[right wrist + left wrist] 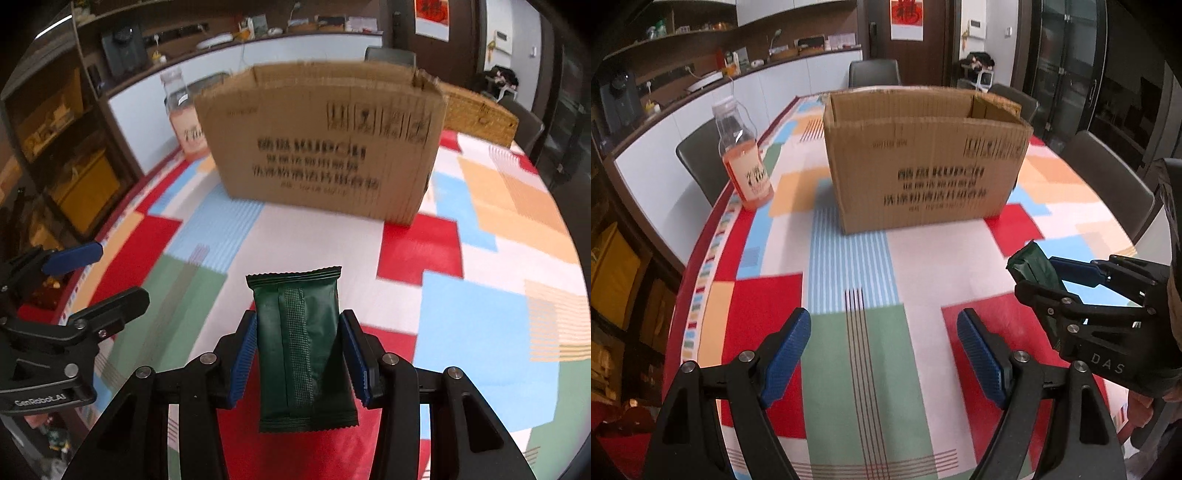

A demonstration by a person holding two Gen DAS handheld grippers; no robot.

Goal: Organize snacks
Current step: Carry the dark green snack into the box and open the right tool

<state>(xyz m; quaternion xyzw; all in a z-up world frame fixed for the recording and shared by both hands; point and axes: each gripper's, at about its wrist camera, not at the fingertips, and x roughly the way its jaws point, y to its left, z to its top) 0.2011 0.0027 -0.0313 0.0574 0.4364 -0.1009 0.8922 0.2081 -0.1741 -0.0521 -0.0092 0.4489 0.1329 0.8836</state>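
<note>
Ahead of you the box [925,158] stands on the table [923,266], with the bottle [744,158] on the table to its left, chairs [1108,184] behind and beside the table, and a counter [738,85] beyond the bottle.

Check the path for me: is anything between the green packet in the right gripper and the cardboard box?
Nothing visible. The right gripper is shut on the green packet, and only bare tablecloth lies between it and the open-topped box. The bottle stands off to the box's left, and the left gripper is open, off to the side.
</note>
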